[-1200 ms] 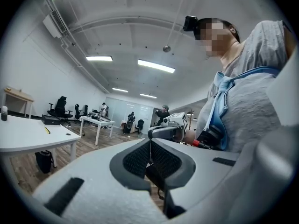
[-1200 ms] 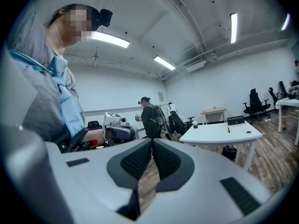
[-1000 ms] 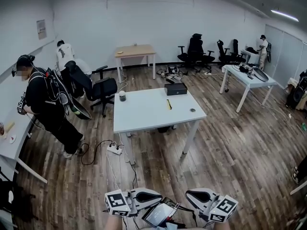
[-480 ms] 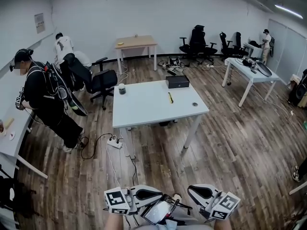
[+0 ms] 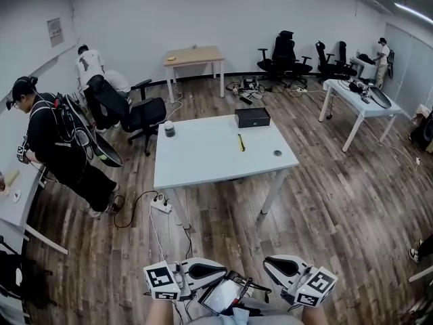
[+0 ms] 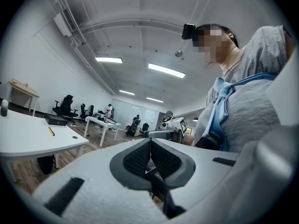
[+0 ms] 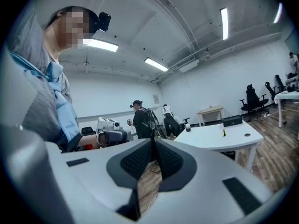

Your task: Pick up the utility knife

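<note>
The yellow utility knife lies on the white table in the middle of the room, near its far right part. It also shows small in the left gripper view and the right gripper view. My left gripper and right gripper are held low at the bottom of the head view, far short of the table, their tips turned toward each other. Both are shut with nothing between the pads.
On the table stand a black box, a small jar and a round disc. A power strip with cables lies on the wood floor by the table's near left leg. A person in black stands left, by an office chair.
The whole view has advanced a little toward the table, and both grippers have travelled with it. The person in black has shifted left. Both grippers stay shut.
</note>
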A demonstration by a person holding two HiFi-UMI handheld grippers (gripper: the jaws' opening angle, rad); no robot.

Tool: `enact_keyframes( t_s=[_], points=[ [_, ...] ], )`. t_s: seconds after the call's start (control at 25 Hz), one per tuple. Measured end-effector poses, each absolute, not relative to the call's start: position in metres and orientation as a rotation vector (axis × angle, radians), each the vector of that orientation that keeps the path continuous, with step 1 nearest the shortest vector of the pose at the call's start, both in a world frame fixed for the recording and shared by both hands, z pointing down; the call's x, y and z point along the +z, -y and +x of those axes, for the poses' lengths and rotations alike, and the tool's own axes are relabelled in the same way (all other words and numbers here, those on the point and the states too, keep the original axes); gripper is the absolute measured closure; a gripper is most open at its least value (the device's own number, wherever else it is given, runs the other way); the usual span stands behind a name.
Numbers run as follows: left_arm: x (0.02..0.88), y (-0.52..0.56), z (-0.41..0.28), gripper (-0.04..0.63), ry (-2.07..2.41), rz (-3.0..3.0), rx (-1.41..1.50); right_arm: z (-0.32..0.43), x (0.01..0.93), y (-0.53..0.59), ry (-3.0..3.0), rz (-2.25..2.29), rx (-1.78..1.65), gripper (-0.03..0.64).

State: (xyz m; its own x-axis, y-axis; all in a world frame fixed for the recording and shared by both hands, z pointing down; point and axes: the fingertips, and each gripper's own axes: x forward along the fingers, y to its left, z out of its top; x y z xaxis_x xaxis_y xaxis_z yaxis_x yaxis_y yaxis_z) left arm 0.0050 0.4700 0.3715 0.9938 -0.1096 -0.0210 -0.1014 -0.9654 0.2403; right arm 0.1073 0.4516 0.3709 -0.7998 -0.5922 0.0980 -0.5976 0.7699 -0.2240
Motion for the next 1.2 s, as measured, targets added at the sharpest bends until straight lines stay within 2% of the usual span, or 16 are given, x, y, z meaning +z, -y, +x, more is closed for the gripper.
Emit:
enact_keyframes(
  t_s=[0.68,1.2],
  points=[
    [0.348,-0.348,0.062,0.577,0.281,2.951,0.002,0.163,0.347,-0.322,3.004,0.866,0.335,0.588],
    [0.358,-0.303,0.089,0.577,0.412,2.969,-0.01,0.19,0.355,-0.277,3.022,0.791,0.31,0.588]
  ],
)
